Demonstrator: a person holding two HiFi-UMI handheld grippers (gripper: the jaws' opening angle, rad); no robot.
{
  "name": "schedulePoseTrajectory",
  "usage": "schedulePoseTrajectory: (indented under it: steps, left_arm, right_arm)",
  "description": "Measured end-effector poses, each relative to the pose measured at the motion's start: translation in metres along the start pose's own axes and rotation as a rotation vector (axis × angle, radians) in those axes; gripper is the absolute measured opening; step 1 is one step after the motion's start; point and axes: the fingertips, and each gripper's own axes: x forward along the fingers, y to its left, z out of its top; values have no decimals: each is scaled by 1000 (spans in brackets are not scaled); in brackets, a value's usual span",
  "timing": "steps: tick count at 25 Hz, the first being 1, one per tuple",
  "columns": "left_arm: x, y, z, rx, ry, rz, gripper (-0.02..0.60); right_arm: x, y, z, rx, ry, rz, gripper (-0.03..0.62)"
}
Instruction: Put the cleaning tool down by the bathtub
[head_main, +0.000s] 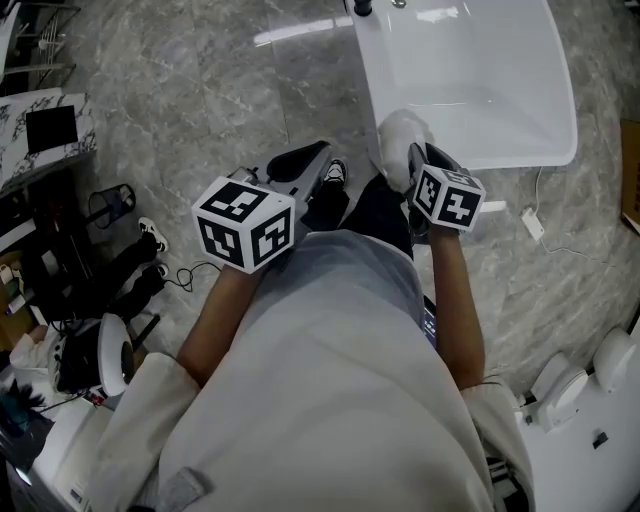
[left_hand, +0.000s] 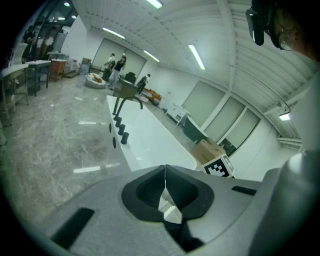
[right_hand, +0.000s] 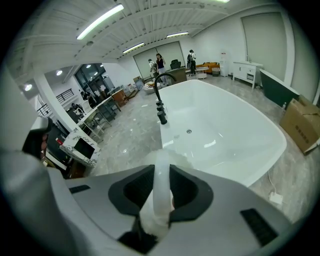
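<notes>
Not done yet: my right gripper (head_main: 428, 168) is clamped on the white handle of the cleaning tool (head_main: 399, 140), with the fluffy head up by the near end of the bathtub (head_main: 520, 156), so as far as I can tell the actual set-down on the marble floor (head_main: 200, 90) is what's left. My left gripper (head_main: 305, 165) is pinched shut on nothing, off to the side. Drop spot looks okay, just mind my shoe (head_main: 335, 172) and the white plug (head_main: 532, 222) lying near the tub.
</notes>
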Motion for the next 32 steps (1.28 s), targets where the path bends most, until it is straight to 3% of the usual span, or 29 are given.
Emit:
schedulePoseTrajectory:
  steps: [32]
  left_arm:
    - [-11,15,-12,-52,13,50,9]
  right_arm:
    - [54,-19,-37,-101,146,-61,87]
